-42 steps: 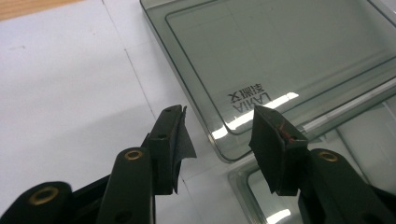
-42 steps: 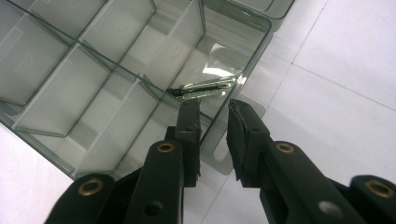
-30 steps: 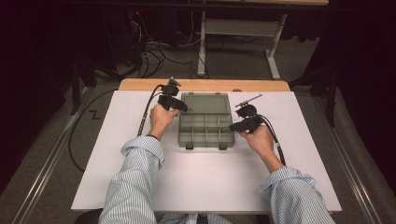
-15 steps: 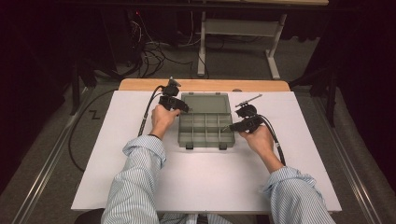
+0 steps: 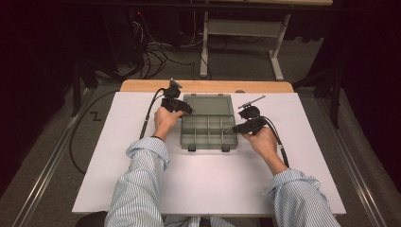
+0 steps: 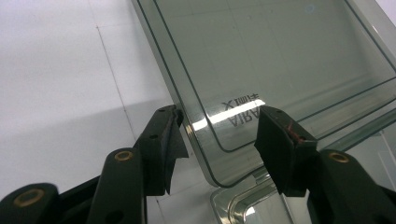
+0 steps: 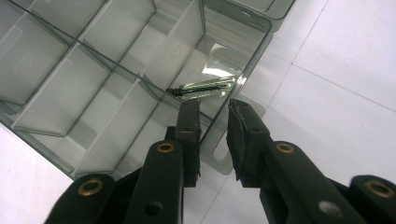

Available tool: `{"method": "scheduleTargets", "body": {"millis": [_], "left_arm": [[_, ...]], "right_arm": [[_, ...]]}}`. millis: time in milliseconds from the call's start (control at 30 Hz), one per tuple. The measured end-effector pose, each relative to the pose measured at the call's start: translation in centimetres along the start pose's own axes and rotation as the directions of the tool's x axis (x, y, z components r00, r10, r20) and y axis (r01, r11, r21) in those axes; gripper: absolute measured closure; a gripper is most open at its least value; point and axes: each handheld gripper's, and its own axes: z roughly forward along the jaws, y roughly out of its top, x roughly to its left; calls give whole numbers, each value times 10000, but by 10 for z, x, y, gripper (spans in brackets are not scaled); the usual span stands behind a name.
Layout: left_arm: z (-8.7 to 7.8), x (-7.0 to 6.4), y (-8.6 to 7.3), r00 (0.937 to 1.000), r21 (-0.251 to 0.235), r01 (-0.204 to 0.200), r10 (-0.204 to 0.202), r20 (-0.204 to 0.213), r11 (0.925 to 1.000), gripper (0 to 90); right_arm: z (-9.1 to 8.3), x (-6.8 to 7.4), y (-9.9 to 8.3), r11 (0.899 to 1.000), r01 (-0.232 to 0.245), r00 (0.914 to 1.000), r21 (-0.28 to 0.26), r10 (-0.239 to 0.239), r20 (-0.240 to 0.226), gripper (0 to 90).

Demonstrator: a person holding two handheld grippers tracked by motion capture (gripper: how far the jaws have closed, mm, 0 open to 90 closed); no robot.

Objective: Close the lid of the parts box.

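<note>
A clear grey organiser box lies open mid-table, its divided tray (image 5: 208, 131) near me and its lid (image 5: 208, 103) folded flat behind. My left gripper (image 5: 186, 109) is at the lid's near-left corner. In the left gripper view that lid (image 6: 280, 56) corner lies between the jaws of my left gripper (image 6: 219, 116), which stands wide open. My right gripper (image 5: 235, 128) is at the tray's right wall. The right gripper (image 7: 212, 109) is open by a narrow gap over the tray's (image 7: 93, 70) rim and clear tab. A small dark pin (image 7: 201, 88) lies in the compartment just ahead.
The white table top (image 5: 198, 189) has free room all round the box. A wooden strip (image 5: 208, 86) runs along its far edge. Beyond are a metal stand (image 5: 241, 28) and floor cables (image 5: 142, 52). Each gripper trails a black cable across the table.
</note>
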Motion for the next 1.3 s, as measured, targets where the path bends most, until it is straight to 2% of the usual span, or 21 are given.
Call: {"method": "scheduleTargets", "body": {"millis": [400, 667, 1300], "left_arm": [[1, 1, 0, 9999, -30, 71, -71, 114, 10000, 466], [2, 4, -1, 9988, -23, 205, -204, 447, 9998, 460], [-8, -4, -1, 9991, -448, -399, 403, 101, 9982, 491]], "right_arm": [[0, 0, 0, 10000, 26, 10000, 21, -26, 13, 769], [0, 1, 1, 10000, 23, 10000, 32, -23, 27, 769], [0, 0, 1, 10000, -30, 10000, 69, 30, 33, 769]]}}
